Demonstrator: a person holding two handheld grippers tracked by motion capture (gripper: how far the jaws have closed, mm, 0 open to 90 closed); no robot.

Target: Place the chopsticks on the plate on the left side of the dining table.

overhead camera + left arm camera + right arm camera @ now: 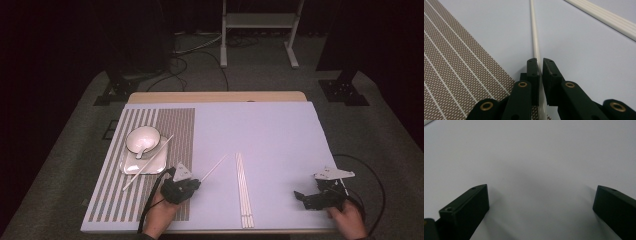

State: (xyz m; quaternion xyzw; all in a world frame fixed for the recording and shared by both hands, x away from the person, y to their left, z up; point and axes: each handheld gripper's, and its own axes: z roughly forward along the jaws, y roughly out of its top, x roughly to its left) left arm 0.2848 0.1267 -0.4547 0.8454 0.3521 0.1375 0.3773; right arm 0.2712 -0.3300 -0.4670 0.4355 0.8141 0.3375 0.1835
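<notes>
Dark room; pale table (280, 130), striped mat (150, 165) left.

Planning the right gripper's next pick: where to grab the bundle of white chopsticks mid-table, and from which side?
Grip the chopstick bundle near its close end, from above, jaws spanning across its width. The sticks lie flat, side by side, running away from the person. The right gripper, open over bare table, sits right of that end, probably the easiest reach.
</notes>
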